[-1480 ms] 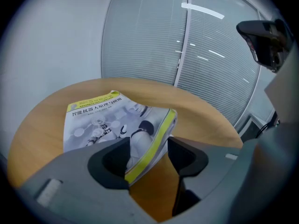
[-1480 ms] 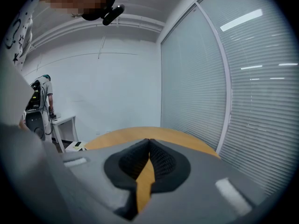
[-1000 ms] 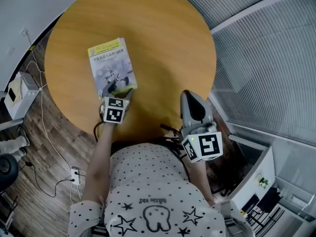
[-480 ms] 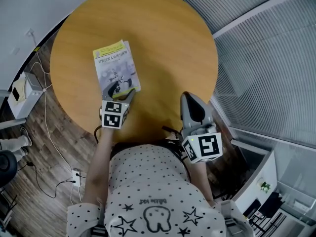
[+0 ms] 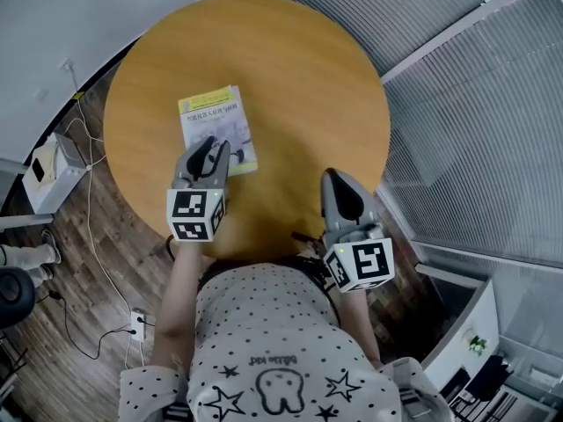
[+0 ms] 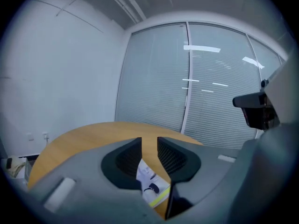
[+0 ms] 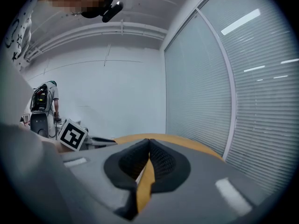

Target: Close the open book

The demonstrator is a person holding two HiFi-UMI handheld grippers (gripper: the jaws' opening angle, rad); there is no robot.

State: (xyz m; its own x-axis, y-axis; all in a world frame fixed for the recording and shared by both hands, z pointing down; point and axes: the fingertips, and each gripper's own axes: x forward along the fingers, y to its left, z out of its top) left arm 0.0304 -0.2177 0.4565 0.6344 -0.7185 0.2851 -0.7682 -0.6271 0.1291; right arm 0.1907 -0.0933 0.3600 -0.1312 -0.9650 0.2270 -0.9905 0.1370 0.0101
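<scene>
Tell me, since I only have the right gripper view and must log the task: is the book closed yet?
Observer: Yes. In the head view the book lies closed, cover up, on the round table.
Operator: Is the left gripper holding it?
Observer: No. The left gripper hovers above the book's near end. Its fingers have just been closing, with a narrow gap and nothing between them.
Operator: Where is my right one relative to the book?
Observer: The right gripper sits apart from the book, over the table's near edge.
</scene>
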